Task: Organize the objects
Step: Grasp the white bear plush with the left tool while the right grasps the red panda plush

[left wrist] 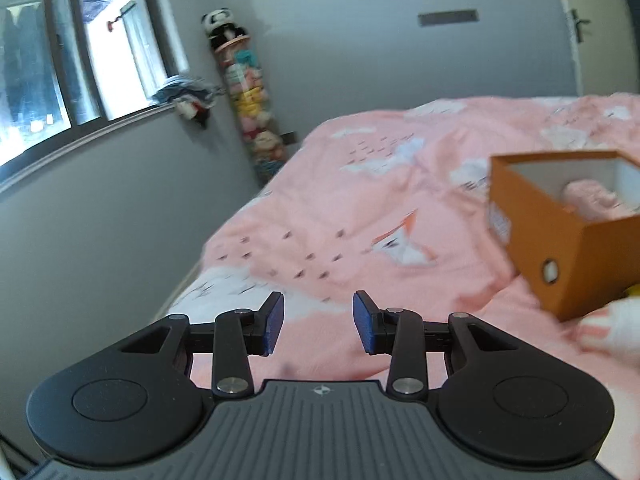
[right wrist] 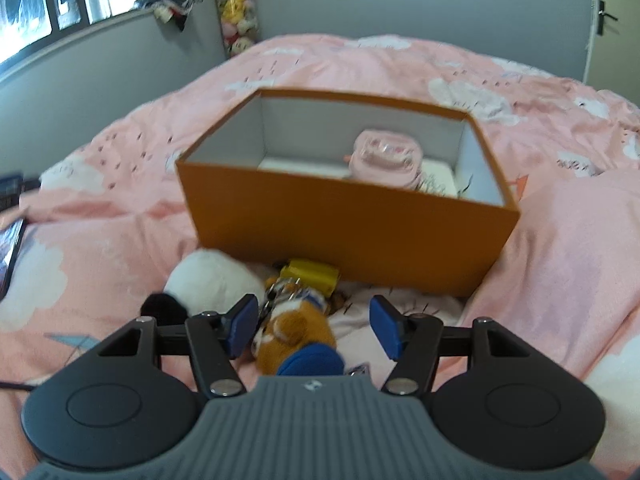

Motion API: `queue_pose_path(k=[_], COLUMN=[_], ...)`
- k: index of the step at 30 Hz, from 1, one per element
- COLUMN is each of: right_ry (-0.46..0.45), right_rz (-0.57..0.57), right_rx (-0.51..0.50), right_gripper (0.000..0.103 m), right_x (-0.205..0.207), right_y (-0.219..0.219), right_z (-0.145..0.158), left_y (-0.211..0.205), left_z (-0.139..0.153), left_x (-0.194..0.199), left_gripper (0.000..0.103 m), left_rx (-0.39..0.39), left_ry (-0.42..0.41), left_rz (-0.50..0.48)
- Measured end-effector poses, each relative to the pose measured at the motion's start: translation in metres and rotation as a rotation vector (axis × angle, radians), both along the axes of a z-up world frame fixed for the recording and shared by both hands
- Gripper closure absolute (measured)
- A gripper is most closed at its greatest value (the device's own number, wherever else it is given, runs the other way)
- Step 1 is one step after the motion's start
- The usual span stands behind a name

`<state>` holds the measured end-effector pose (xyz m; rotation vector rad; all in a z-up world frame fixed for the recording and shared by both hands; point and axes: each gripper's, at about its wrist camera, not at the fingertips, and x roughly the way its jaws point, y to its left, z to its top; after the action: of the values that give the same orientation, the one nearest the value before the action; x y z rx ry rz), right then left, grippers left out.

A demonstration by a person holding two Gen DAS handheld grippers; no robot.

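An open orange box [right wrist: 352, 232] sits on the pink bedspread [right wrist: 120, 248] with a pink rolled item [right wrist: 384, 156] inside. In front of it lie a white and black plush [right wrist: 212, 280], a yellow item [right wrist: 310, 276] and a brown plush keychain [right wrist: 296, 332] with a blue part. My right gripper [right wrist: 314, 324] stands open over the brown plush, which lies between its fingers; the right pad is clear of it. My left gripper [left wrist: 318, 320] is open with nothing in it, left of the box [left wrist: 560, 248]. The white plush [left wrist: 616, 324] shows blurred at the right edge.
The bed's left edge [left wrist: 192, 280] drops beside a grey wall under a window [left wrist: 60, 80]. A tall clear tube of plush toys [left wrist: 252, 92] stands in the corner. A dark screen device [right wrist: 12, 248] lies at the bed's left. A door [left wrist: 592, 28] is far right.
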<state>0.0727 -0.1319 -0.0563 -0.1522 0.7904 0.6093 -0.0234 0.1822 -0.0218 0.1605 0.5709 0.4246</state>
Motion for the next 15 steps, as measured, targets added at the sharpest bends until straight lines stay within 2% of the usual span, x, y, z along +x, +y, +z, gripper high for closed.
queue_pose_path(k=[4,7,10,11,13,15], right_ry=[0.062,0.113,0.165,0.179,0.185,0.172], right_rz=[0.035,0.026,0.010,0.009,-0.003,-0.012], right_rx=[-0.058,-0.097,-0.109,-0.106,-0.109,-0.090], right_gripper=[0.039,0.035,0.036,0.038,0.053,0.060], right_x=[-0.006,-0.004,0.004,0.006,0.006,0.004], right_y=[0.007,0.009,0.010,0.010,0.008,0.004], right_z=[-0.012,-0.022,-0.032,-0.035,-0.037,-0.033], left_y=[-0.011,-0.020,-0.030,-0.034,-0.041,-0.046], left_z=[0.007,0.009,0.007,0.006,0.004,0.004], left_x=[0.002,0.004,0.010,0.012,0.015,0.017], left_gripper=[0.059,0.059,0.059,0.059,0.059,0.059], left_rx=[-0.015,-0.006,-0.004,0.003,0.013,0.011], left_ry=[-0.014,-0.009,0.005,0.011,0.019,0.023], left_rz=[-0.072,-0.122,-0.184,-0.205,-0.232,-0.251])
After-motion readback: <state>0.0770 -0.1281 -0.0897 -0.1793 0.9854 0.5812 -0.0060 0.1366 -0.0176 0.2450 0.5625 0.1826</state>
